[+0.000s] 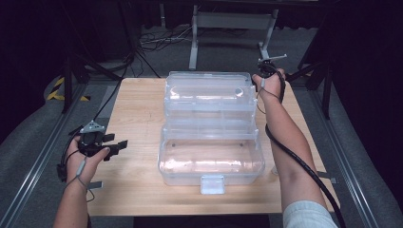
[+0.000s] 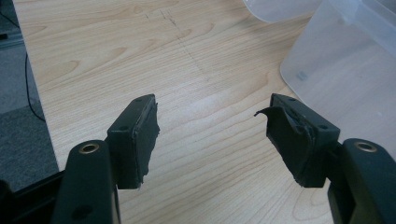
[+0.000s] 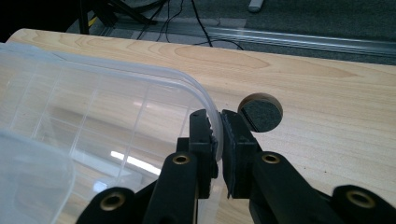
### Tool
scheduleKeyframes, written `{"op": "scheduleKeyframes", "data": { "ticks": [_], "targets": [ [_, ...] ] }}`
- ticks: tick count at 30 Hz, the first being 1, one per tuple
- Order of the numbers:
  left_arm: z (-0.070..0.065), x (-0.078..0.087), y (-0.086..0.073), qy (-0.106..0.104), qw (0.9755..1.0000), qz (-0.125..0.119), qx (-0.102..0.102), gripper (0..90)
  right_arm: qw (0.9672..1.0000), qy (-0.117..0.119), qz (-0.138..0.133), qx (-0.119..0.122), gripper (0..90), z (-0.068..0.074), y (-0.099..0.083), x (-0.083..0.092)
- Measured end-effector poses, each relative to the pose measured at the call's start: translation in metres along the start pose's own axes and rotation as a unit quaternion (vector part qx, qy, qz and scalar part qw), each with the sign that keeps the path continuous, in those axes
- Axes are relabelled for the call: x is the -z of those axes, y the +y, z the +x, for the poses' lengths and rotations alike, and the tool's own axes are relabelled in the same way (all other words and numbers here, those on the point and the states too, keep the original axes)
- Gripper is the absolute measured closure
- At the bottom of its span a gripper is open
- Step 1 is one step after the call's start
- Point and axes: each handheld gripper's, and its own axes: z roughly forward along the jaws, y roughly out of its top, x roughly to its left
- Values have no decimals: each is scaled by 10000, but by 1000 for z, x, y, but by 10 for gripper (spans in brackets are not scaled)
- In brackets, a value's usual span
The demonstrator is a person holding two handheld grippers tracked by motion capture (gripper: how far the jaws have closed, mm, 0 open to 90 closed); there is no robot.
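The clear plastic organiser box sits open at the centre of the high view on the wooden table, its long axis running left to right across the frame. Its lid is thrown back toward the top of the frame, and its latch tab faces the bottom edge. The plastic is transparent, with stepped tiers and faint dividers. The right gripper is clenched on the lid's rounded corner rim, upper right of the box. The left gripper hangs released, jaws wide, over bare wood at lower left, apart from the box.
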Motion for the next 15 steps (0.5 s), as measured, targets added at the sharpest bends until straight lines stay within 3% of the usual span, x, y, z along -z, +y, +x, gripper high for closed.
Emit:
{"op": "scheduleKeyframes", "data": {
  "ticks": [10,15],
  "targets": [
    [-1,-1,1,-1,10000,-1,-2,348,10000,-7,-5,27,830,0,-1,0],
    [-2,-1,2,-13,10000,-7,-31,347,9999,-112,-25,56,760,0,0,5]
  ]
}}
